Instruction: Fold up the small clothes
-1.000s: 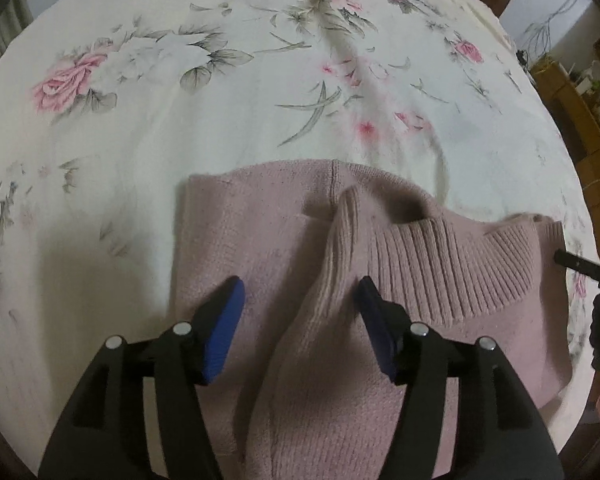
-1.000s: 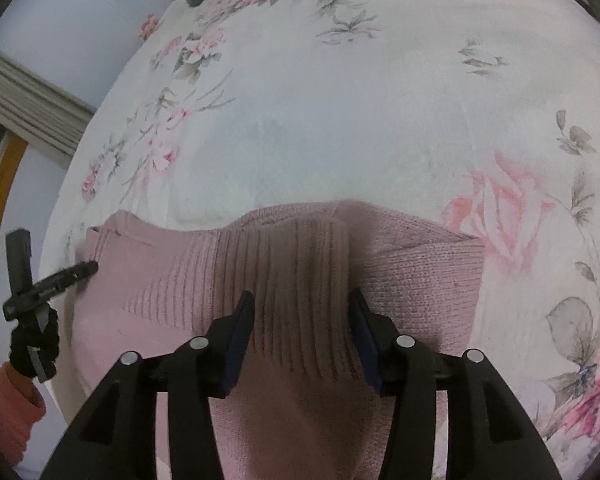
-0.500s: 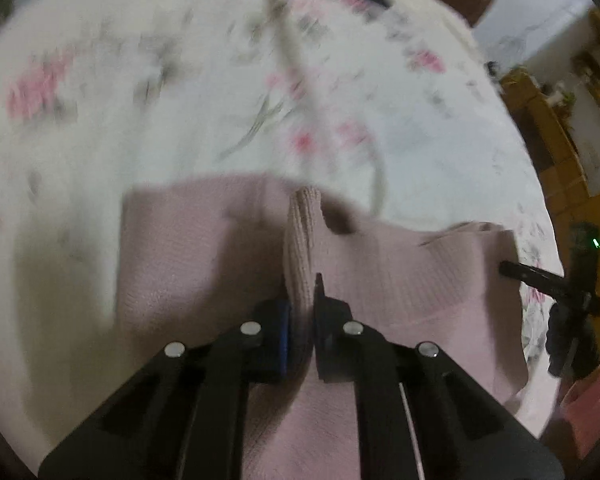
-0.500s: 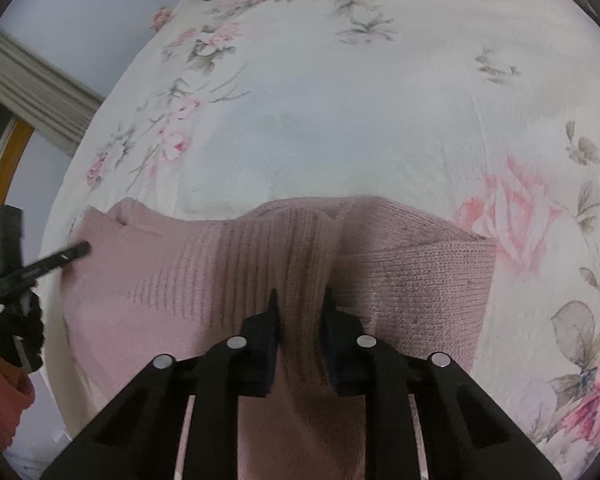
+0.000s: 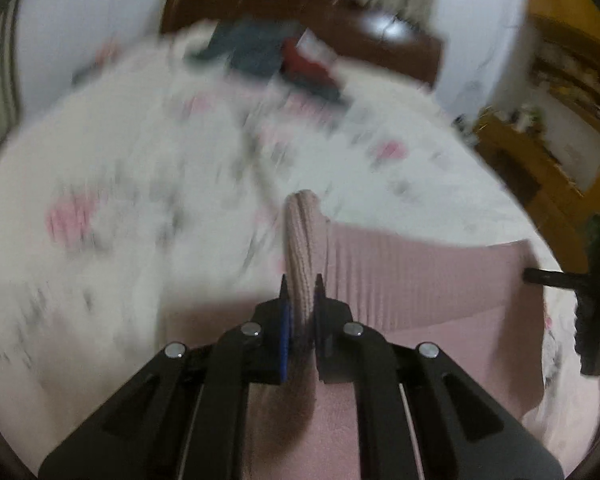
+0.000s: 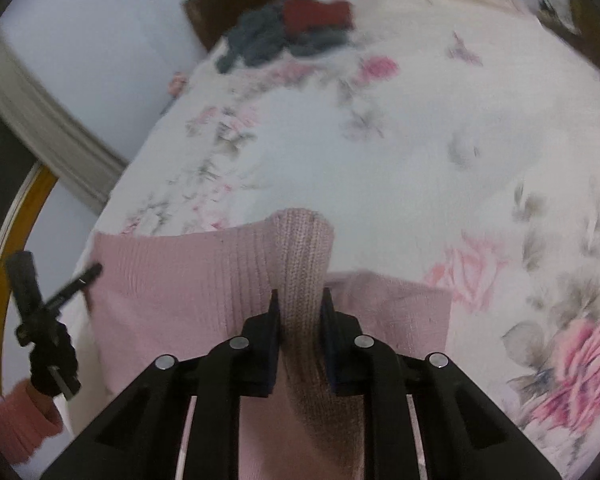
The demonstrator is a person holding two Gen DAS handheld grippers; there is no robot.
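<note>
Both grippers reach forward side by side over the floral bedspread (image 6: 400, 160). The left gripper (image 5: 301, 304) and right gripper (image 6: 300, 312) each pinch a raised ridge of the pink knit sweater (image 6: 204, 280), jaws clamped on fabric. Held up between them, the sweater's ribbed edge runs left to right, its body hanging toward the cameras.

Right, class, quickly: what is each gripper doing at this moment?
Left gripper: closed, pinching a raised fold of the pink knitted sweater.
Right gripper: closed, pinching another fold of that sweater.
</note>
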